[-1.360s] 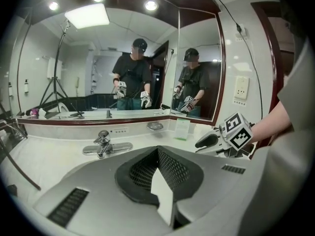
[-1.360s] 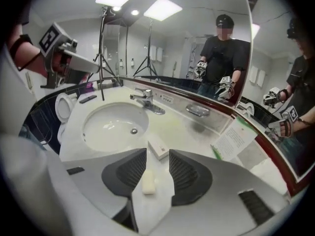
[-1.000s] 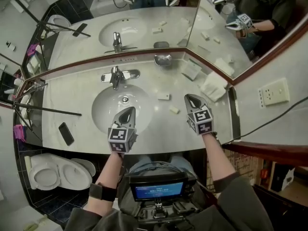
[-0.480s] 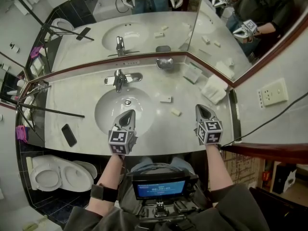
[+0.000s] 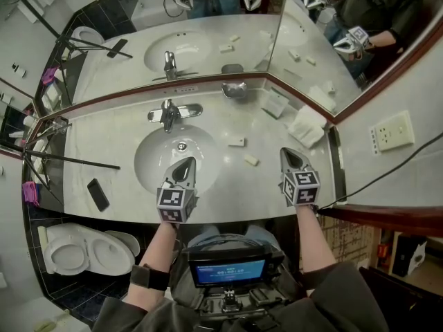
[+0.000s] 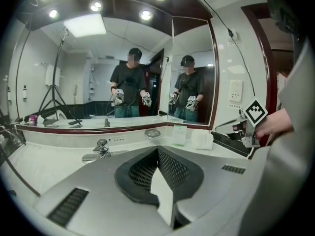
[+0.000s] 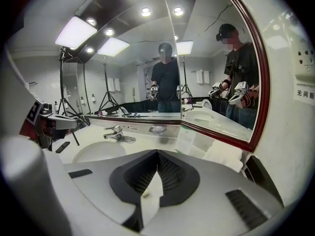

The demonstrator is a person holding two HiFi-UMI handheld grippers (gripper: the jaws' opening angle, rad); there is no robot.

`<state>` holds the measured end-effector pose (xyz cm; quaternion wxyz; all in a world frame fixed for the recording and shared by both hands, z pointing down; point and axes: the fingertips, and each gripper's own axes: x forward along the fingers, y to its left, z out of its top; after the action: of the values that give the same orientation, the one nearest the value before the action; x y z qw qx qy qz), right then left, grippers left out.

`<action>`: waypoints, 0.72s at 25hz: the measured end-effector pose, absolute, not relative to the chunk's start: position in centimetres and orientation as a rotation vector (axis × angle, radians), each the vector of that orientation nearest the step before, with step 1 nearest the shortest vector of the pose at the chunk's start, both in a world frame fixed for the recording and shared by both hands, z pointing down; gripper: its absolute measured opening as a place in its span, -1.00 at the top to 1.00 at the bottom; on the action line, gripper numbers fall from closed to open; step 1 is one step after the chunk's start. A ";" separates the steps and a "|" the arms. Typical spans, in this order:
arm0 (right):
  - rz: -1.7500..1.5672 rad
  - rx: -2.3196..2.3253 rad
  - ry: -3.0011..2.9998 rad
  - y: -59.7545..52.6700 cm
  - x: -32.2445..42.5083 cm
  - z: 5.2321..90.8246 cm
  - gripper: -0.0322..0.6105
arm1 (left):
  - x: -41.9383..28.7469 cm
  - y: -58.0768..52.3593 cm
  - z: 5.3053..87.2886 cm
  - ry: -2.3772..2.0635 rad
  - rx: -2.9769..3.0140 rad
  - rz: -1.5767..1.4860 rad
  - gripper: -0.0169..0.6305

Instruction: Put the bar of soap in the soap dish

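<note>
Both grippers are held over the front edge of the counter [image 5: 104, 140]. The left gripper [image 5: 185, 162] has its jaws pressed together with nothing between them, and its tip is above the front part of the sink basin [image 5: 154, 159]. The right gripper [image 5: 291, 153] also has its jaws fully together and carries nothing; it is over bare counter to the right of the basin.

The nearer bar of soap [image 5: 250, 160] lies flat on the counter between the two grippers. It is near the right gripper, to the left of its tip and about level with it, and it does not touch it. A second bar of soap [image 5: 237, 142] lies a little farther ahead and more to the left, apart from the first one.

Ahead of the left gripper, behind the basin, stands the faucet [image 5: 169, 111]. The soap dish [image 5: 235, 89] is well ahead of both grippers, beside the mirror [image 5: 208, 40], ahead-left of the right gripper. No soap is visible in it. A folded towel [image 5: 308, 126] lies ahead of the right gripper, slightly to its right.
</note>
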<state>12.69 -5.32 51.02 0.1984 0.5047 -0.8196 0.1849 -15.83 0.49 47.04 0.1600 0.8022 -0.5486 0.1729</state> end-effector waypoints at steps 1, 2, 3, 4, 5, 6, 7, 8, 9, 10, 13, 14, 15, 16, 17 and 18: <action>0.519 1.410 -2.293 -5.3 12.7 51.0 0.84 | -15.7 0.4 47.2 -1.558 2.291 0.501 0.93; 0.521 1.409 -2.294 -5.3 12.6 51.0 0.84 | -15.5 0.4 47.4 -1.541 2.291 0.509 0.90; 0.523 1.406 -2.295 -5.3 12.5 51.0 0.84 | -15.2 0.4 47.7 -1.517 2.290 0.520 0.83; 0.524 1.403 -2.296 -5.3 12.5 51.1 0.84 | -14.8 0.4 48.1 -1.488 2.290 0.533 0.73; 0.526 1.398 -2.297 -5.3 12.4 51.2 0.84 | -14.3 0.4 48.5 -1.458 2.291 0.549 0.64; 0.528 1.393 -2.297 -5.3 12.4 51.3 0.84 | -13.7 0.4 49.0 -1.426 2.295 0.569 0.57; 0.530 1.388 -2.296 -5.3 12.4 51.5 0.84 | -12.9 0.3 49.6 -1.389 2.301 0.592 0.49; 0.533 1.384 -2.295 -5.3 12.4 51.7 0.84 | -12.0 0.3 50.2 -1.347 2.307 0.619 0.37; 0.537 1.379 -2.291 -5.2 12.5 52.0 0.84 | -11.0 0.3 51.0 -1.300 2.314 0.649 0.25; 0.539 1.374 -2.287 -5.1 12.6 52.2 0.84 | -9.9 0.3 51.7 -1.249 2.320 0.679 0.12; 0.541 1.364 -2.266 -4.9 13.0 53.1 0.84 | -6.4 0.4 54.0 -1.108 2.333 0.752 -0.10; 0.544 1.362 -2.259 -4.8 13.1 53.5 0.84 | -5.3 0.4 54.8 -1.070 2.334 0.774 -0.16; 0.549 1.361 -2.252 -4.8 13.3 53.8 0.84 | -4.2 0.3 55.7 -1.036 2.334 0.796 -0.24; 0.552 1.358 -2.247 -4.8 13.4 54.2 0.84 | -3.1 0.2 56.6 -1.005 2.330 0.816 -0.27; 0.555 1.354 -2.242 -4.9 13.5 54.7 0.84 | -2.1 0.1 57.6 -0.977 2.325 0.836 -0.30; 0.558 1.349 -2.237 -4.8 13.6 55.2 0.84 | -1.1 0.1 58.6 -0.951 2.318 0.854 -0.32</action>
<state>13.63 -4.80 55.17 0.2330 0.4909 -0.8145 0.2030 -1.14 0.08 58.63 0.2448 0.8491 -0.3484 0.3127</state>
